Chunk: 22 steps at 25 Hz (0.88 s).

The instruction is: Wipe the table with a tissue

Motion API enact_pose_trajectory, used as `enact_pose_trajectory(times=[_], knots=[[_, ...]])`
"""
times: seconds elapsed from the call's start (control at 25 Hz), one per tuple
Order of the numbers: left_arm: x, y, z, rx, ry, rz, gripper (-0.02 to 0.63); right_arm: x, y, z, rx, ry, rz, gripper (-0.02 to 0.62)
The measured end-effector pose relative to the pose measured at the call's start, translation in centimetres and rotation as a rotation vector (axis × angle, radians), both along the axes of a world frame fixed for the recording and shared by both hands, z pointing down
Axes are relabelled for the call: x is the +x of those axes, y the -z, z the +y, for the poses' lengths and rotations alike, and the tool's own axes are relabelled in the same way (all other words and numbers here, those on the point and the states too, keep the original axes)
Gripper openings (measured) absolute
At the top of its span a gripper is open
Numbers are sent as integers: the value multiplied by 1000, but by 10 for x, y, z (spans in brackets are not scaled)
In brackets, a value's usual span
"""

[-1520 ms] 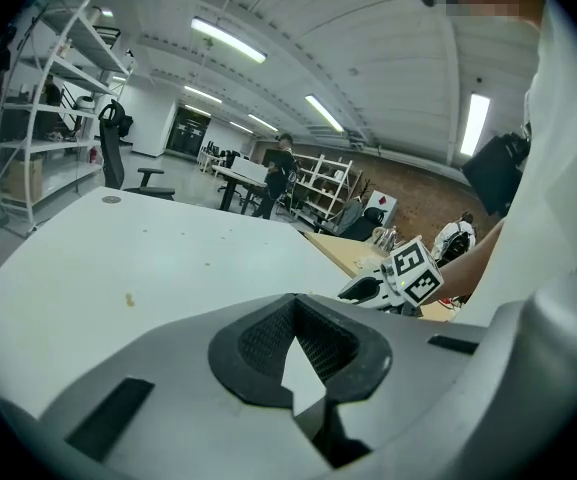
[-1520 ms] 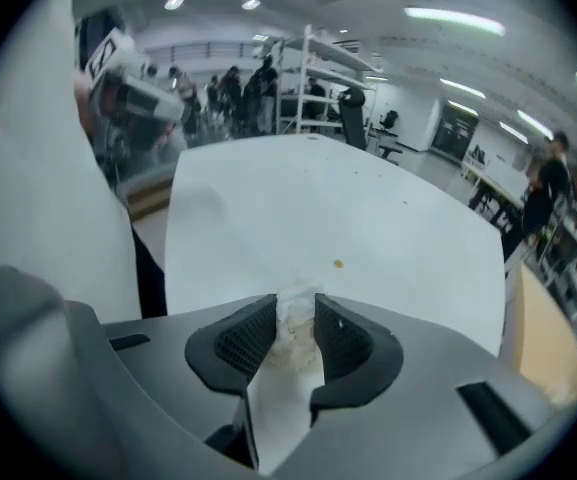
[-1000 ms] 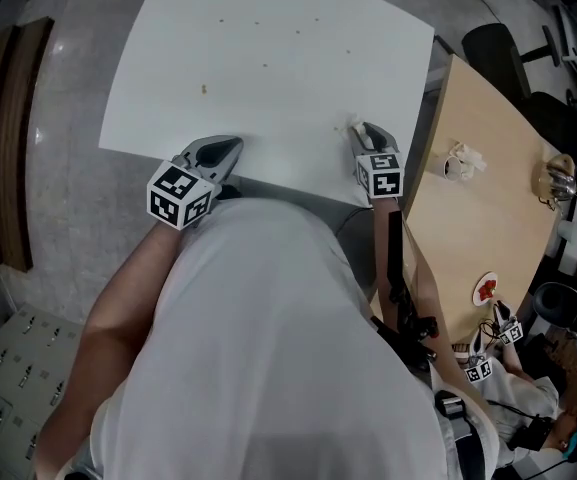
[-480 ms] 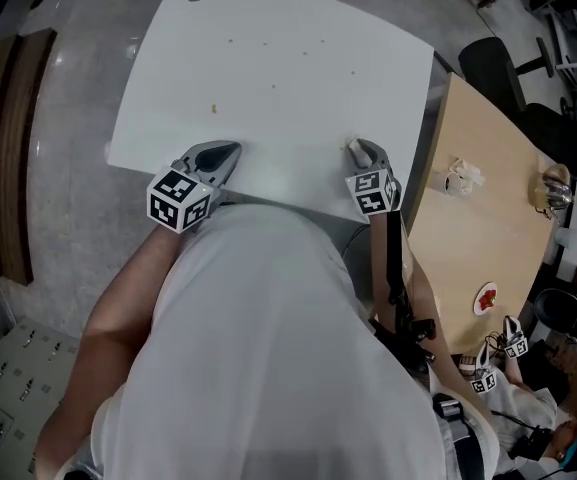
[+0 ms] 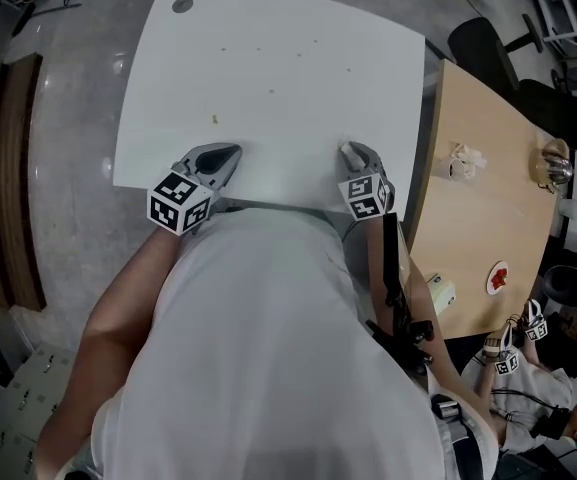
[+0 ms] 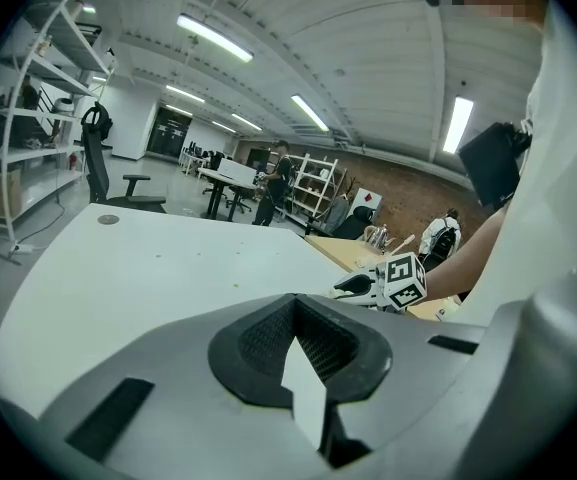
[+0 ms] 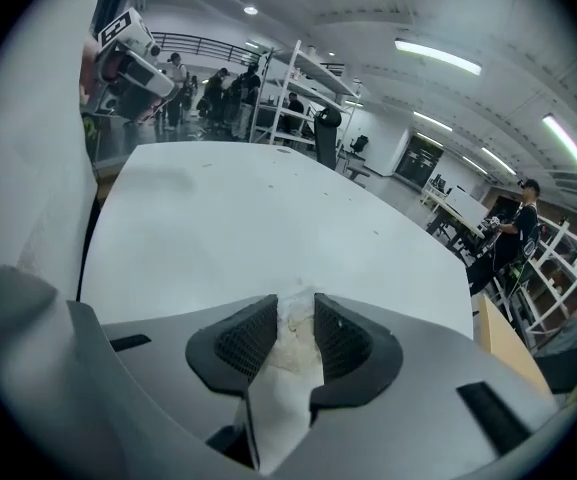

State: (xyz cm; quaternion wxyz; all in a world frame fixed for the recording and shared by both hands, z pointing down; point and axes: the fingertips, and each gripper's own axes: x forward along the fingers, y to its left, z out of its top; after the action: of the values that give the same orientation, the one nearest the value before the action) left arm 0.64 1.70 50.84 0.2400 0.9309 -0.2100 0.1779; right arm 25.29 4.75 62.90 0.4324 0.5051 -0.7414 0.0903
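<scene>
The white table (image 5: 268,78) carries small brown specks (image 5: 215,119) towards its middle. My right gripper (image 5: 346,148) rests at the front edge on the right. In the right gripper view a crumpled white tissue (image 7: 288,358) sits between the dark pads (image 7: 246,340), which press on it as the jaws (image 7: 295,303) close tighter. My left gripper (image 5: 232,151) lies at the front edge on the left, jaws together with nothing in them (image 6: 293,303). The left gripper view shows the right gripper (image 6: 346,288) low over the tabletop (image 6: 148,258).
A wooden table (image 5: 478,218) adjoins on the right, with a crumpled white item (image 5: 463,158), a metal object (image 5: 556,168) and a red-marked disc (image 5: 498,276). A black chair (image 5: 473,43) stands behind it. Another person's grippers (image 5: 508,353) show at bottom right.
My right gripper has slid a little leftward along the table's front edge with the tissue and has rolled. The left gripper has barely shifted in the view.
</scene>
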Motion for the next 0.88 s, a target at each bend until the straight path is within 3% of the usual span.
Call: enact_pose_trajectory(times=[0.44,0.6,0.76,0.88], knots=[[-11,-3,-10,-12,-60,27,5,-24,-4,12,-48,-108,-156,117],[-13,-6,-12,-17,-83,35,5,-52,8,16,-83,-115,-413,117],[-15,-7,-13,-24,-104,46,5,-36,35,18,48,-325,-587,117],[-17,-8,-12,-29,-119,47,5,-5,47,26,108,-456,-607,117]])
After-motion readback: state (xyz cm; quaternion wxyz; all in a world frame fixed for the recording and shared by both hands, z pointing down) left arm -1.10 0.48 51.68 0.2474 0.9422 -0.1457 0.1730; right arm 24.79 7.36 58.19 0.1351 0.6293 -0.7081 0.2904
